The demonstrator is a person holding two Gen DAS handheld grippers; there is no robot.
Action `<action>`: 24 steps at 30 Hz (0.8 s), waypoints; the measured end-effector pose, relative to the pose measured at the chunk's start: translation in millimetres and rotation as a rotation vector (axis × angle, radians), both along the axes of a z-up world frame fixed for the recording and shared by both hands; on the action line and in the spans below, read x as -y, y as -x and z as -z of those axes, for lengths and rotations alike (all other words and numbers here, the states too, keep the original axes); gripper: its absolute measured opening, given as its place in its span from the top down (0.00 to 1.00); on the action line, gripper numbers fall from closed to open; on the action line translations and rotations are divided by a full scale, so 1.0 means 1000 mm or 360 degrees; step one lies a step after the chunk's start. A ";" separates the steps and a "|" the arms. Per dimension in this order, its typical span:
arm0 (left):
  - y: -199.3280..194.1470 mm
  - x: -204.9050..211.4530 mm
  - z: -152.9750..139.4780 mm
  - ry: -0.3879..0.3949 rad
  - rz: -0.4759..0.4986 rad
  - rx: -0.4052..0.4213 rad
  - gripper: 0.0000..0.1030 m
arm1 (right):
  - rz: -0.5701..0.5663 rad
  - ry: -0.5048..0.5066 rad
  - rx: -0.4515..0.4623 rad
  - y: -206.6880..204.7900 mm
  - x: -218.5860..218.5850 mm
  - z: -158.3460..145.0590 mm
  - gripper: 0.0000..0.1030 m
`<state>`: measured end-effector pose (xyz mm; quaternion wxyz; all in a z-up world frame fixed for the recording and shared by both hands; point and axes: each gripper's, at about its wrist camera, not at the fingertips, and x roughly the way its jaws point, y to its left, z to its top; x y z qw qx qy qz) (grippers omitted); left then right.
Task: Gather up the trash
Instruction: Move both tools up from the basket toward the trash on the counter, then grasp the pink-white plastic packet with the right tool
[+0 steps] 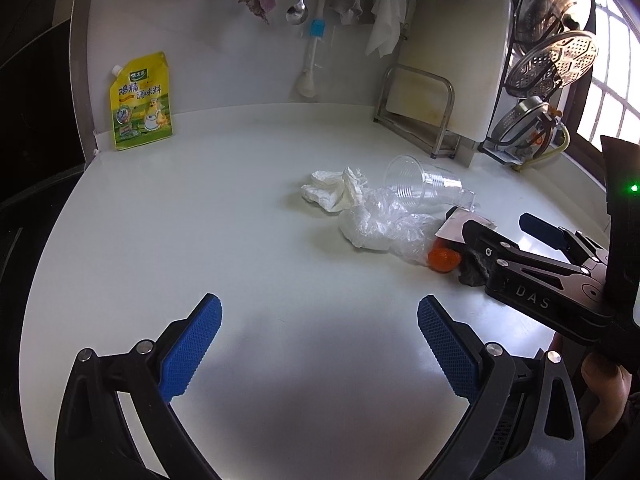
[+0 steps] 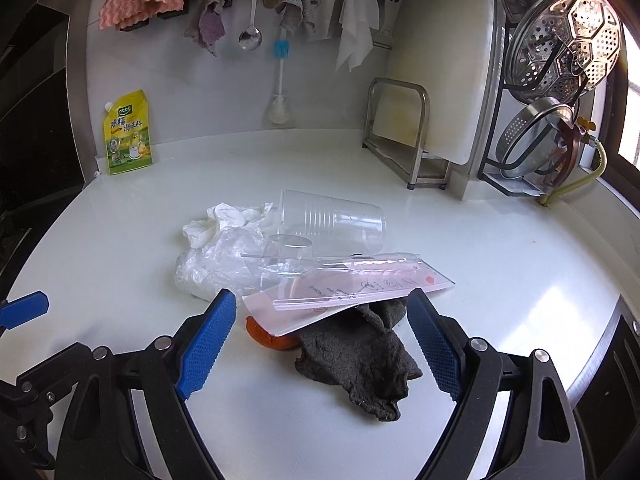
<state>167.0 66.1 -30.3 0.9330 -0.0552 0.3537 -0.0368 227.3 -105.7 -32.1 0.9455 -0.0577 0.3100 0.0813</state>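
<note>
Two hand-held grippers over white counter (image 2: 500, 248), both spread, empty. Right hand-held gripper (image 2: 320, 340) straddles dark cloth (image 2: 360, 364) and zip bag (image 2: 344, 292). Left hand-held gripper (image 1: 320, 344) over bare counter. Cup (image 2: 332, 216), tissue (image 2: 224, 216), plastic wrap (image 2: 216, 264) clustered mid-counter.

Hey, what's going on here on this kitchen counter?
A person is clearing trash off a white counter with two handheld tools. The right tool is open around a dark rag lying under a zip bag, beside a plastic cup and tissue. The left tool is open and empty. Nothing is picked up yet.
</note>
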 end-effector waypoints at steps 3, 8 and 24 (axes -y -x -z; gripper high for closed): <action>-0.003 0.000 0.001 0.0006 0.0002 -0.0002 0.06 | 0.0018 0.0025 0.0003 -0.007 0.000 0.002 0.19; -0.007 0.000 0.002 0.0006 0.0002 -0.0009 0.06 | 0.0039 0.0092 -0.0012 -0.021 -0.002 0.008 0.19; -0.016 0.006 0.001 -0.0017 -0.0006 -0.0012 0.06 | -0.0024 0.0154 0.0032 -0.034 -0.005 0.010 0.73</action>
